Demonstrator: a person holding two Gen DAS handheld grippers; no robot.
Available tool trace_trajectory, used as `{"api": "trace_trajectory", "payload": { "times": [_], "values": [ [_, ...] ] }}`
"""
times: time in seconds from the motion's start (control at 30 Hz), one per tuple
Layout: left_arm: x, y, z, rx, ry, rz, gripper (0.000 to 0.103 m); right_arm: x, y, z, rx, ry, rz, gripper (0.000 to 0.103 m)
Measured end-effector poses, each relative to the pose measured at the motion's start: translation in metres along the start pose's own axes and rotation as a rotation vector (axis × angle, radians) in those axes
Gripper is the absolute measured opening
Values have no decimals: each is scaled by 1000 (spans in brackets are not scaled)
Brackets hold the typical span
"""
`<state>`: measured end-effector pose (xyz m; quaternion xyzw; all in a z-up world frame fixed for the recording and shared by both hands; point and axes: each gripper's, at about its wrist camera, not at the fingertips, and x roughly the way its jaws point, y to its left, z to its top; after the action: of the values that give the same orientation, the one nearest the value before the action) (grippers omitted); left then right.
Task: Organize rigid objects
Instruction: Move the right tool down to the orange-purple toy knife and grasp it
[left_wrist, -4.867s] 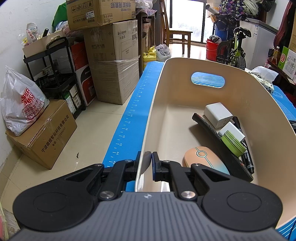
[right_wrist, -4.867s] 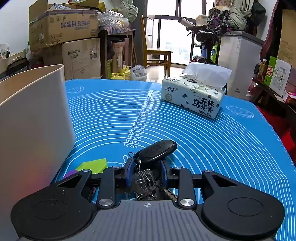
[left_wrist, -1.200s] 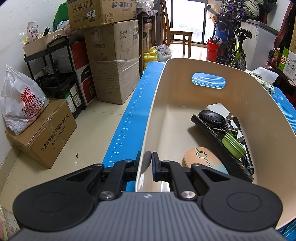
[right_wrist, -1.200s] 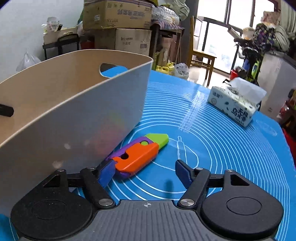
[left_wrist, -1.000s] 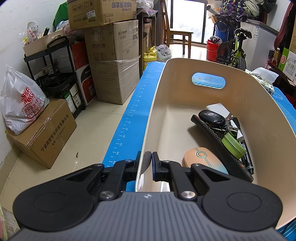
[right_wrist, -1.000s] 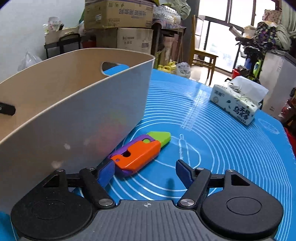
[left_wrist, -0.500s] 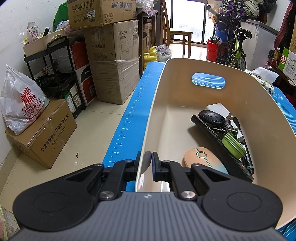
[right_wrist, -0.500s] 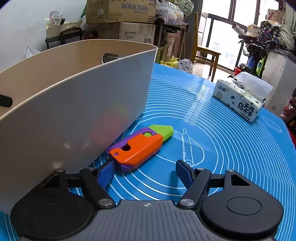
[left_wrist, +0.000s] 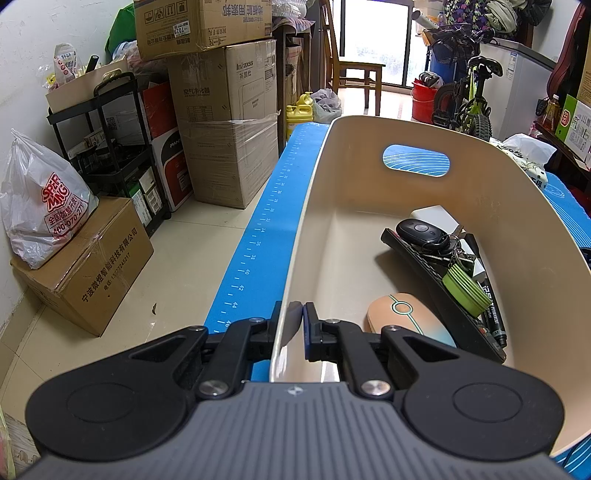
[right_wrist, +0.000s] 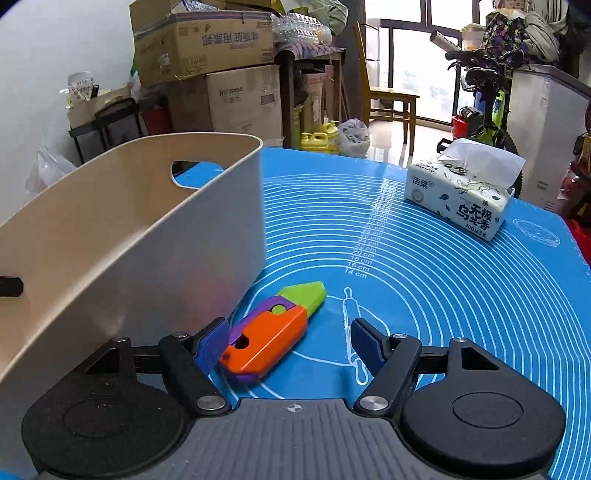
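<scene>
At 6 o'clock in the right wrist view, the right gripper (right_wrist: 286, 341) has its jaws wide apart around the near end of the toy (right_wrist: 271, 326), which lies flat on the mat (right_wrist: 424, 280) just beside the bin (right_wrist: 155, 236) wall. Risk: the left pad (right_wrist: 212, 345) sits between toy and wall with little room; closing off-centre could pivot the toy or nudge the bin. The left gripper (left_wrist: 297, 330) is clamped on the bin rim at 6 o'clock; slip there would let the bin shift. Keys (left_wrist: 424, 232) rest inside at 2 o'clock.
</scene>
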<state>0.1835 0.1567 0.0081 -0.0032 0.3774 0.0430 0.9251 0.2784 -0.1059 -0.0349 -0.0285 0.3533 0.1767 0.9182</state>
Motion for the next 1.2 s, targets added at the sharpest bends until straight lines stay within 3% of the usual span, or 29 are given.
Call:
{"api": "trace_trajectory", "payload": {
  "times": [0.17,0.3,0.5,0.77,1.2],
  "values": [
    [0,0,0,1,0,0,10,26,-13,9,102,49,-22,76],
    [0,0,0,1,0,1,10,43,-31,11,231,82,89,65],
    [0,1,-1,-1,-1,3,10,50,-33,17,246,121,123,63],
    [0,0,0,2,-2,15,10,55,-20,30,201,184,60,63],
    [0,2,1,-18,-1,24,10,51,-7,26,201,166,-24,63]
  ]
}}
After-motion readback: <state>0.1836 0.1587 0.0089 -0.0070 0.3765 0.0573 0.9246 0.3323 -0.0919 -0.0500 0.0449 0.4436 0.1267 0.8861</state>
